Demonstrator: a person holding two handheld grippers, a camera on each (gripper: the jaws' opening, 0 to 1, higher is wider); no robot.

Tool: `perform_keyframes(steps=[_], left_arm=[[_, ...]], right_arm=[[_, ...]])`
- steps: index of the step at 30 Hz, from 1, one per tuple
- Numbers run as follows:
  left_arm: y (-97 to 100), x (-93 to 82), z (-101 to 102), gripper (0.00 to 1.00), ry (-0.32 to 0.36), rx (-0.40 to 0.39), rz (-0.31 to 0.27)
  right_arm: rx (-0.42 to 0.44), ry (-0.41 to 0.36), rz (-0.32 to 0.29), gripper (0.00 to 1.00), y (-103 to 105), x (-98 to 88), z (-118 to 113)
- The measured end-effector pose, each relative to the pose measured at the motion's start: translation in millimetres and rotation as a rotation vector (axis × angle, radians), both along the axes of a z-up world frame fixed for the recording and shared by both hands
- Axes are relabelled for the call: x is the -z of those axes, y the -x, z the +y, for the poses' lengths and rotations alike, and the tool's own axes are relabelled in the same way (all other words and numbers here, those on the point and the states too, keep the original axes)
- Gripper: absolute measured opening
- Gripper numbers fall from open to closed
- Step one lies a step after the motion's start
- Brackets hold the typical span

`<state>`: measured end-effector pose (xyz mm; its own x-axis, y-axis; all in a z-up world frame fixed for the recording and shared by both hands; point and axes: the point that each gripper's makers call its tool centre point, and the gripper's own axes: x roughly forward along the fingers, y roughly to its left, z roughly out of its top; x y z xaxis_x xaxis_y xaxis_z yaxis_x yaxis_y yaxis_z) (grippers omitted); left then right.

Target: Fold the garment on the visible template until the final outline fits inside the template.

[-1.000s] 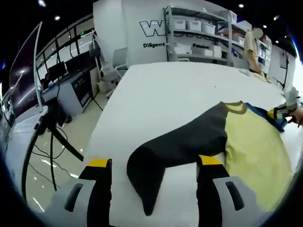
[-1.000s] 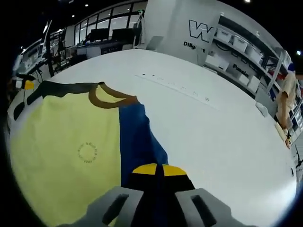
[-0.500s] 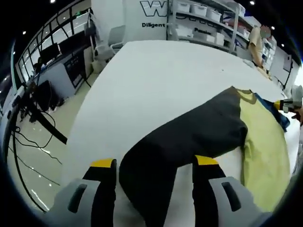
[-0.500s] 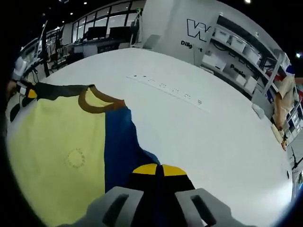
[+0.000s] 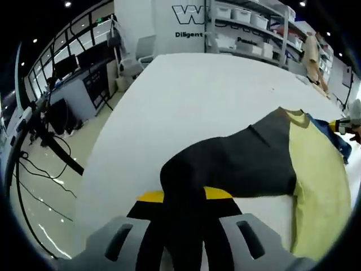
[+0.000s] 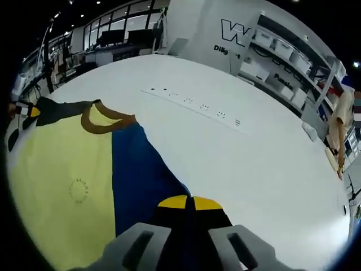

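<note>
In the left gripper view, your left gripper (image 5: 185, 196) has its jaws pinched on the dark sleeve (image 5: 225, 166) of the shirt (image 5: 318, 180). The shirt lies flat on the white table (image 5: 186, 96), with its yellow middle off to the right. Your other gripper (image 5: 345, 125) peeks in at the far right edge.

In the right gripper view, your right gripper (image 6: 189, 201) has its jaws pressed shut on the blue sleeve (image 6: 138, 172). The brown collar (image 6: 101, 119) sits up near the top left of the yellow part.
</note>
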<state>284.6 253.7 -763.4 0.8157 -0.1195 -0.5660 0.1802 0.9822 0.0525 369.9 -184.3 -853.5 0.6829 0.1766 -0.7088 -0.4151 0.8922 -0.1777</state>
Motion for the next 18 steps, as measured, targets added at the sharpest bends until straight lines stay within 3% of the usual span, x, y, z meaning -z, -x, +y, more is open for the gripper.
perform_keyframes(steps=[4, 5, 7, 13, 16, 18], left_arm=[[-7.0, 10.6, 14, 0.17, 0.006, -0.049, 0.038], [-16.1, 13.7, 28, 0.17, -0.053, -0.069, 0.015], [-27.5, 35.1, 45, 0.18, -0.031, -0.127, 0.071], [-40.6, 58.6, 46, 0.20, 0.006, -0.111, 0.140], [-45.9, 84.8, 51, 0.22, 0.012, -0.117, 0.244], [-47.1, 93.5, 50, 0.23, 0.031, -0.118, 0.273]], right_arm=[[0.002, 0.004, 0.001, 0.00, -6, 3.0, -3], [0.005, 0.010, -0.003, 0.00, -7, 3.4, -4], [0.012, 0.005, -0.003, 0.00, -9, 4.1, -6], [0.009, 0.000, 0.000, 0.00, -11, 3.9, -7], [0.019, 0.004, -0.013, 0.00, -18, -2.5, -13], [0.030, 0.034, -0.002, 0.00, -28, -4.4, -20]])
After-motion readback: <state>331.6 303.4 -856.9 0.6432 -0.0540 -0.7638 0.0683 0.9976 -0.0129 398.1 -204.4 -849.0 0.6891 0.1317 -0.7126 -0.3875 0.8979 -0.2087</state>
